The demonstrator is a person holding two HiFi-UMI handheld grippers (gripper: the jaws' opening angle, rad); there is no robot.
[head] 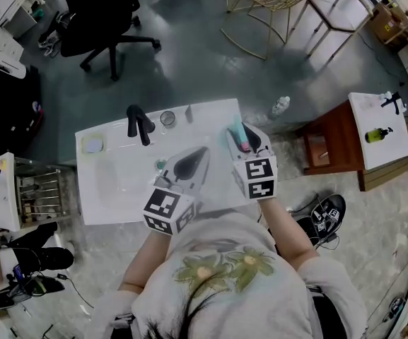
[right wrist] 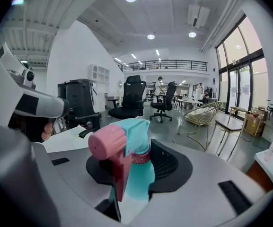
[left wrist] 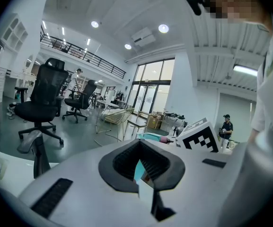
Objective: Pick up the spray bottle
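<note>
Tabletop (head: 119, 189) white, seen from above. Toward its far left, a pale round disc (head: 92, 144). Just right of that, a black tap-shaped fitting (head: 140, 123) and a small round piece (head: 167, 118).

Left gripper (head: 198, 154) over the table's middle, pointing away from the person. Jaws meeting at the tips, the dark pads (left wrist: 171, 167) closing a ring around an open hollow. No grip on anything that can be made out. Only a sliver of teal and white seen through the hollow, too small to identify.

Right gripper (head: 246, 134) just beside it, over the table's far right corner, clamped on the spray bottle (right wrist: 127, 145).

Bottle upright, long axis vertical:
- Teal body reaching down below the jaws, pads pressing just under the pink collar.
- Trigger head standing above the jaws.
- Pink nozzle pointing back toward the person and slightly left.
- Pink trigger hanging down in front of the body.
- Base hidden, so contact with the tabletop impossible to judge.

Farther right, on the floor, a small clear bottle (head: 280, 106), then a wooden stand (head: 327, 147) and a white slab (head: 373, 111) bearing a yellow bottle (head: 378, 134).
</note>
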